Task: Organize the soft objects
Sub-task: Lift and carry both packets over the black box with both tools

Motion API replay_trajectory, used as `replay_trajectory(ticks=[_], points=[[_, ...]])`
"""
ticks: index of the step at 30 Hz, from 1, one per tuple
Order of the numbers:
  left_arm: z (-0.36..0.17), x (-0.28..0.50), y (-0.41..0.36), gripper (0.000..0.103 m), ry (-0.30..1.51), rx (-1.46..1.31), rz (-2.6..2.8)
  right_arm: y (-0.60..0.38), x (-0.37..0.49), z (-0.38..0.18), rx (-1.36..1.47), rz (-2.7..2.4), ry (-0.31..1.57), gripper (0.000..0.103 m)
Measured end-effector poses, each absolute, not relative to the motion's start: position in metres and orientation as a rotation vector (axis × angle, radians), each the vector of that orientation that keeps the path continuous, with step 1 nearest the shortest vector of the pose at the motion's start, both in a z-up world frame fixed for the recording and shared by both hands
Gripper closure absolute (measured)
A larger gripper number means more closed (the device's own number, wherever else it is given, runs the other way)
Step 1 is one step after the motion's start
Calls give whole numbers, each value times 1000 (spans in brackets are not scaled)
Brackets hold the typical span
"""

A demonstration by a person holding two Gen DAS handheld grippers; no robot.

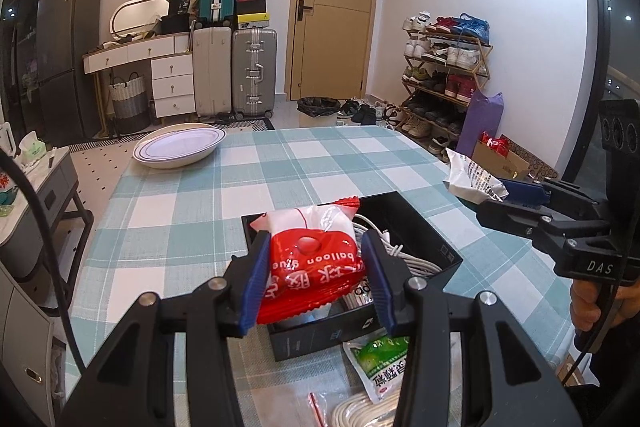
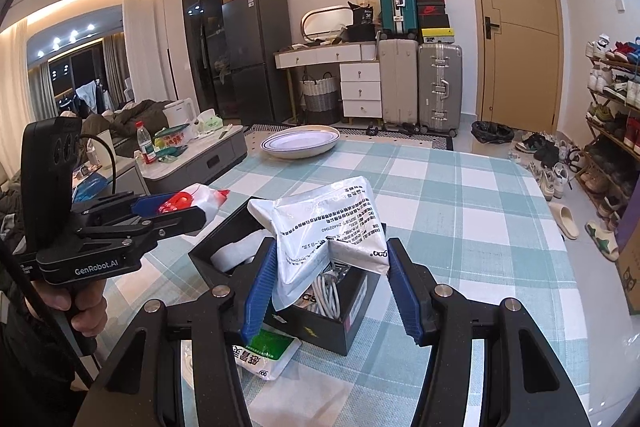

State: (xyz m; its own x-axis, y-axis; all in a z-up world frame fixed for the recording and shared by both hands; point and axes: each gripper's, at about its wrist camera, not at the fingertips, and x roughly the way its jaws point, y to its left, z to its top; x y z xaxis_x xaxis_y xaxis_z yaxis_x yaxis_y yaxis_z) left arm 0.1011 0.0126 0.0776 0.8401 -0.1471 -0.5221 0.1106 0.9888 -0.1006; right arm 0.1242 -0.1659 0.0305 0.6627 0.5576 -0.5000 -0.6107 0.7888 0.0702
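Observation:
My left gripper is shut on a red and white balloon packet and holds it above the open black box, which holds white cables. My right gripper is shut on a crumpled white printed pouch above the same black box. In the left wrist view the right gripper shows at the right with the white pouch. In the right wrist view the left gripper shows at the left with the red packet. A green and white sachet lies in front of the box.
The table has a teal checked cloth. A white oval plate sits at its far left corner. A coil of white cable and a thin red stick lie at the near edge. A shoe rack stands beyond the table's right side.

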Motion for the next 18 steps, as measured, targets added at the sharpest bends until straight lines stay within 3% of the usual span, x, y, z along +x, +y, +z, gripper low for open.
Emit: replay_trajectory(ticks=[18], points=[[52,142,2,58,613,-13,-100,-130,154,-3,-286,593,605,48]])
